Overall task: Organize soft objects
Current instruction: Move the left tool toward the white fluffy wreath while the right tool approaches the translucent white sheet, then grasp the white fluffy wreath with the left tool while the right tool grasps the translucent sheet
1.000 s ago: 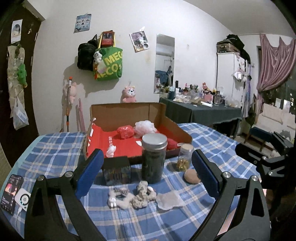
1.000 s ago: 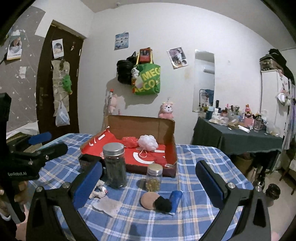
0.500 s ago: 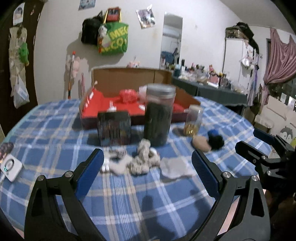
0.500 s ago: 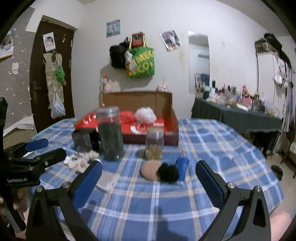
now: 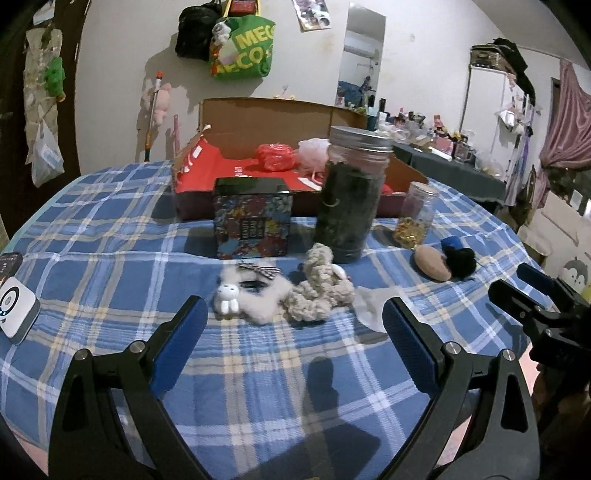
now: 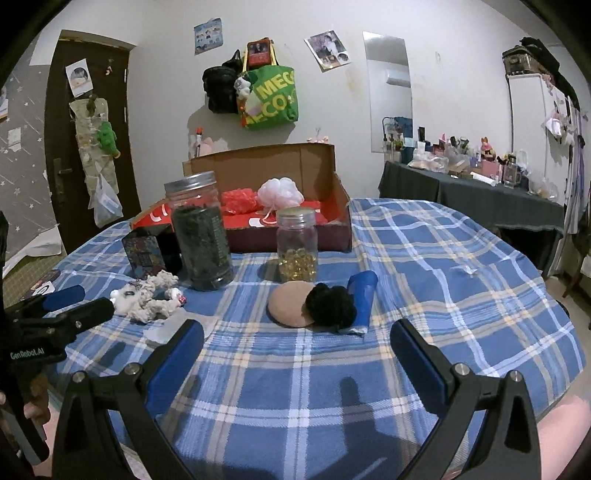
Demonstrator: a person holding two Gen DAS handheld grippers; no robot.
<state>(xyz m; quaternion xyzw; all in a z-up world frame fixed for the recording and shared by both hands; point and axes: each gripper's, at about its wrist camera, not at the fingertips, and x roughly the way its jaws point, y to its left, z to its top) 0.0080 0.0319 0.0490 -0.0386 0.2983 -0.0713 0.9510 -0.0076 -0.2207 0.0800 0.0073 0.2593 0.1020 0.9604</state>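
Both grippers lower and closer to the blue checked tablecloth point(image 5: 110, 258) than before, left gripper point(image 5: 293, 321) spread wide and holding nothing, fluffy soft toys point(image 5: 288, 291) lying sideways just past it, right gripper point(image 6: 297, 341) spread too, tan pad point(image 6: 290, 304) and black pom-pom point(image 6: 330, 304) touching, cardboard box point(image 6: 280, 166) behind the jars, cluttered room.

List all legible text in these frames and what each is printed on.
"MEG" over "ECO", partly hidden: green tote bag on the wall.
"GenRobot.AI": left gripper body, seen in the right wrist view.
"BEAUTY" heads a small label on the patterned tin box; the lines under it are too blurred.
Wall posters, the cardboard box's red lining and the phone: print too small to read.
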